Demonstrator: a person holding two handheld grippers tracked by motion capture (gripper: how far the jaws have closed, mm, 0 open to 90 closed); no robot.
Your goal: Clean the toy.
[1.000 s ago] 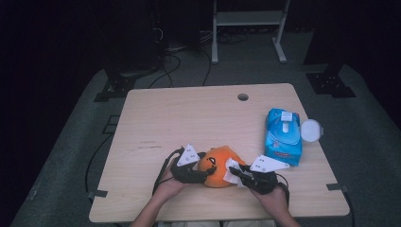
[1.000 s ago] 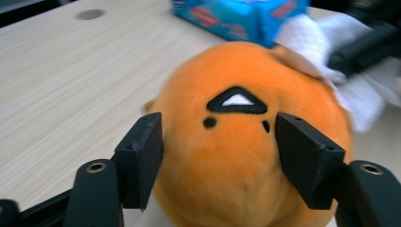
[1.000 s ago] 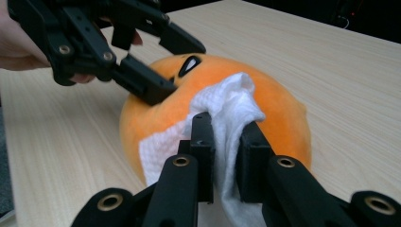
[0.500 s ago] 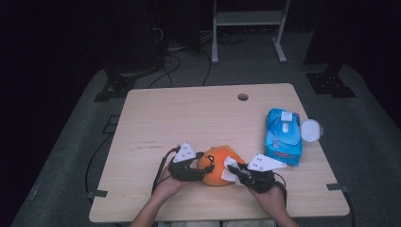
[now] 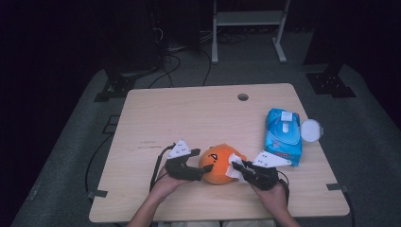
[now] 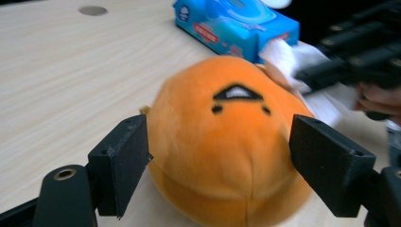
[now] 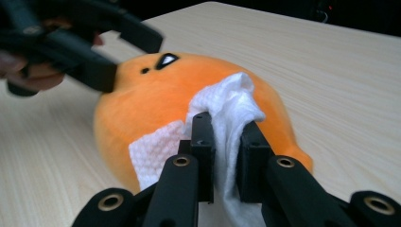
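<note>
Left gripper (image 6: 220,161) jaws just opened, straddling orange plush toy (image 6: 227,146); right gripper (image 7: 226,142) pinches white wipe (image 7: 227,113) against it.

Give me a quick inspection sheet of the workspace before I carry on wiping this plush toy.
Surface: wooden table, round hole near far edge.
Job's things: orange plush toy near the front edge; white wipe pressed against it.
Clutter: blue wipes pack at right, white lid beside it.
Grippers: left gripper has just been opening, jaws either side of the toy, right jaw clear of it. Right gripper shut on the wipe.
Cables: one trails from the left gripper; more on the floor beyond.
Surroundings: dark room, grey floor, white frame legs behind.
</note>
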